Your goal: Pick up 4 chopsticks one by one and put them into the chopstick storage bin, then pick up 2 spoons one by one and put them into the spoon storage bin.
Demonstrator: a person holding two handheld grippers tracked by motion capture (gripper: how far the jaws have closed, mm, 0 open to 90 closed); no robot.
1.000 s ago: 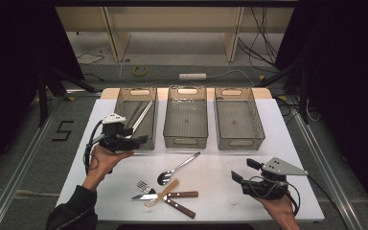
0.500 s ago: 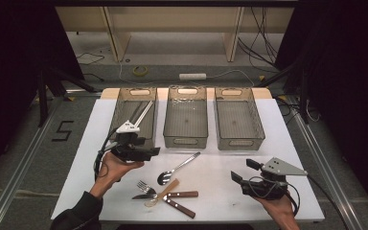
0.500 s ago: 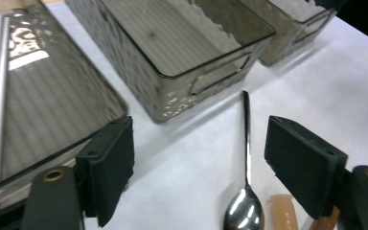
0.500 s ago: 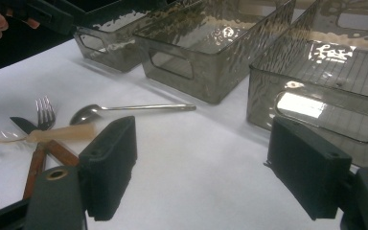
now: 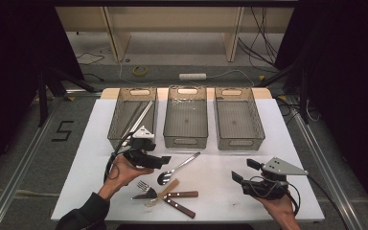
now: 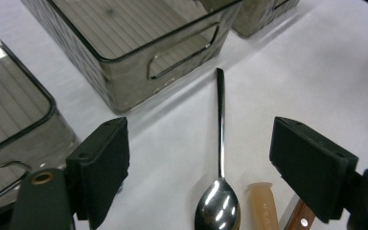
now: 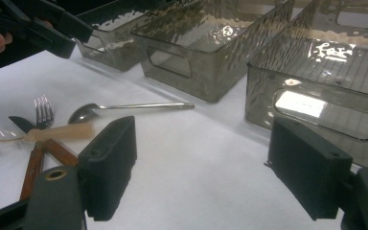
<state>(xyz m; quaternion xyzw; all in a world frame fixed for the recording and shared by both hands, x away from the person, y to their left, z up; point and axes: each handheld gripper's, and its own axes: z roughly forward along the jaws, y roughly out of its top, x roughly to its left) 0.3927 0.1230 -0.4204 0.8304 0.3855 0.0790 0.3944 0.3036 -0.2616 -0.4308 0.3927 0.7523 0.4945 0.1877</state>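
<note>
You're bringing the left gripper (image 5: 165, 159) down over the spoon (image 6: 219, 182), and its jaws have just been opening; they're standing spread wide with nothing between the pads, the spoon lying flat on the table (image 5: 220, 158) below them in the left gripper view. The spoon is lying just in front of the middle bin (image 5: 186, 120), handle pointing toward it, bowl touching or nearly touching the pile: fork (image 5: 143, 186), knife (image 5: 165, 195) and a pale plastic spoon (image 5: 163, 193) lying crossed just beside it. That's where you're risking trouble: closing near the bowl, you're likely catching the plastic spoon's handle too, or dragging the pile. The steel handle is thin and lying flat, so the pads are probably skidding over it if you're coming in too high, and it could pivot or slip out while lifting. Going for mid-handle looks safer. The left bin (image 5: 132, 115) is already holding long utensils, so dropping into the wrong bin is another risk. Your right gripper (image 5: 244, 171) is hovering over bare table near the right edge, jaws spread, empty, well apart from everything.
</note>
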